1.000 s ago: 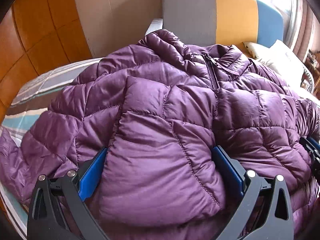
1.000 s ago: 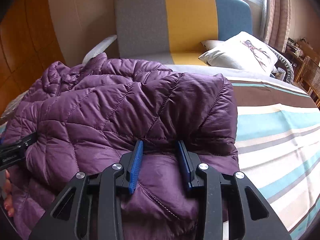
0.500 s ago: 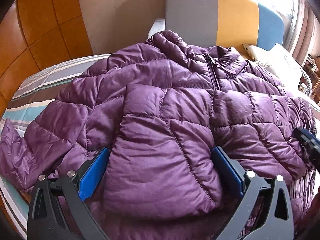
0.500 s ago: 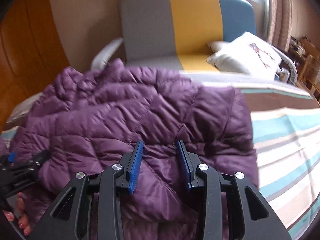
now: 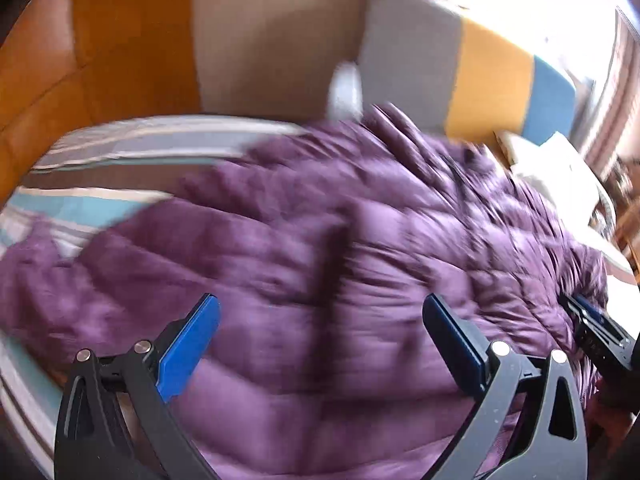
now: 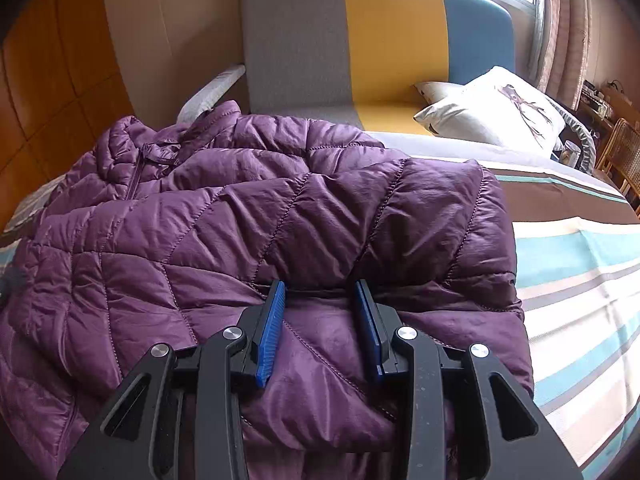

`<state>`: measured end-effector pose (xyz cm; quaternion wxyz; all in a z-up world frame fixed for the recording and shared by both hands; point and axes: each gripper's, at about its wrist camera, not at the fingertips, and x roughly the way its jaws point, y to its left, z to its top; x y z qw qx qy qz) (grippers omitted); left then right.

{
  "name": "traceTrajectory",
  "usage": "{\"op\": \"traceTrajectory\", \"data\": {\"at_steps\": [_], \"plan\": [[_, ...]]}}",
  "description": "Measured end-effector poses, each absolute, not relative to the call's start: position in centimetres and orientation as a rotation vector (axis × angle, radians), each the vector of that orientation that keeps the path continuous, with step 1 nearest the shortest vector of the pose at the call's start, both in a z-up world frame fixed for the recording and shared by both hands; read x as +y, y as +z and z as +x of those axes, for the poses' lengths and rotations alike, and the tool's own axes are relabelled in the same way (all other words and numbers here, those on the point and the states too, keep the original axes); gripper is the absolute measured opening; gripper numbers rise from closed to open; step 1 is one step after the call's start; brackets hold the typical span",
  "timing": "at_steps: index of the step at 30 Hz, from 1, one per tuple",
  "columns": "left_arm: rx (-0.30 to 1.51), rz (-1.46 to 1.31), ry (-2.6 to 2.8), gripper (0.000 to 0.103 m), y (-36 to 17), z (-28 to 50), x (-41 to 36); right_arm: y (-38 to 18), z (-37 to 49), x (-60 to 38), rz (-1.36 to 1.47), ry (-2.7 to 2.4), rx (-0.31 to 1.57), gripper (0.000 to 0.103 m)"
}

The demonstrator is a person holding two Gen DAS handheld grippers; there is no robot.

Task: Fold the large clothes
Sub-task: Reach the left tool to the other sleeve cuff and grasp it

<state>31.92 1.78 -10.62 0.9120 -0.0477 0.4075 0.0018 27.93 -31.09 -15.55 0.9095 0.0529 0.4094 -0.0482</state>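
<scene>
A purple quilted puffer jacket (image 6: 248, 224) lies spread on the striped bed, zipper and collar at the far left. It also fills the blurred left wrist view (image 5: 328, 272). My right gripper (image 6: 320, 312) is shut on a fold of the jacket near its right edge, with fabric bunched between the blue pads. My left gripper (image 5: 320, 340) is wide open, its pads standing over the jacket's near part with nothing held. The right gripper's tip shows at the far right of the left wrist view (image 5: 592, 328).
The bed has a brown, teal and white striped cover (image 6: 580, 280). A grey, yellow and blue headboard (image 6: 380, 40) stands at the far end with white pillows (image 6: 496, 112). A wooden wall panel (image 5: 80, 60) is at left. A wicker chair (image 6: 624, 152) is at far right.
The left gripper has pulled back and swung left, blurring its view and showing more bed cover. The right gripper keeps its hold on the jacket fold, which has settled lower and flatter.
</scene>
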Motion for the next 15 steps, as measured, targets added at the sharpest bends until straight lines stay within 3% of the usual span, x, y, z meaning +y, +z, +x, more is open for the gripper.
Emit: {"op": "traceTrajectory", "data": {"at_steps": [7,15], "plan": [[0.723,-0.242,0.236,0.101,-8.7,28.6,16.1,-15.5,27.8,-31.1,0.114,-0.096,0.843,0.035],[0.764,-0.496,0.678,0.099,-12.1,24.0,32.3,-15.5,27.9,-31.2,0.118,-0.095,0.843,0.036]]}}
